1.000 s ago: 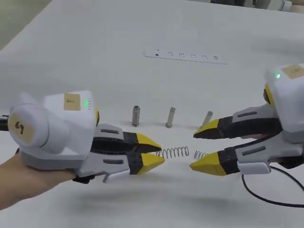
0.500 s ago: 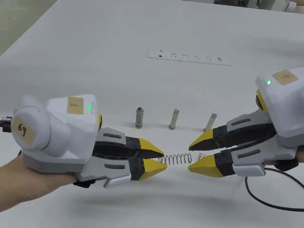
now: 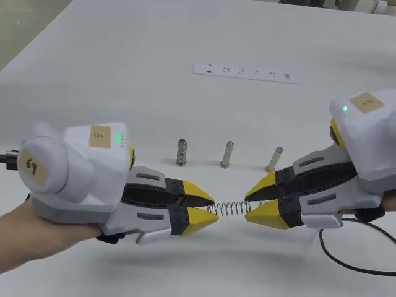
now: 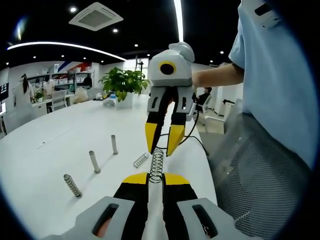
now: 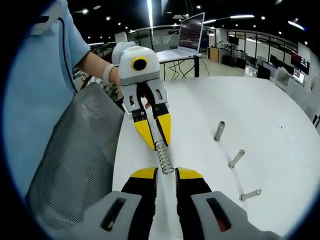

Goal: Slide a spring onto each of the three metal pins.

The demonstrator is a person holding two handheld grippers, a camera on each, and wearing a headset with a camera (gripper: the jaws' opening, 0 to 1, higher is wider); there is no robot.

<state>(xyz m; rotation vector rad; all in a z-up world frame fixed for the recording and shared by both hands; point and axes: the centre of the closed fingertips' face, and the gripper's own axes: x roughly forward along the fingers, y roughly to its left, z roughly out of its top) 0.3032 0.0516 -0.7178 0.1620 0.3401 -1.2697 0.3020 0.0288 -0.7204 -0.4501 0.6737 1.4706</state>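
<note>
While the left gripper (image 3: 215, 207) clamps 1 end of the spring (image 3: 230, 207) above the counter (image 3: 124, 74), the right gripper (image 3: 247, 208) brackets the other end, jaws slightly apart; an off-centre squeeze could buckle it or flick it away.

Quick layout from the head view: left tool (image 3: 212, 208) comes in from the left and right tool (image 3: 247, 208) from the right, tips facing, over the front of the bench (image 3: 124, 62). Held spring (image 3: 230, 207) runs sideways btw them, one end in the left tool's jaws, other end btw the right tool's tips. Behind that, 3 pins in a row: left pin (image 3: 182, 142) w/ a spring (image 3: 181, 154) round it, mid pin (image 3: 227, 154), and right pin (image 3: 275, 159), which leans a bit. Power strip (image 3: 247, 72) lies well behind the row. Cable (image 3: 334, 257) lies front right, below the right tool. In the left gripper view, a loose spring (image 4: 141, 160) lies flat btw the right pin and the tools.
</note>
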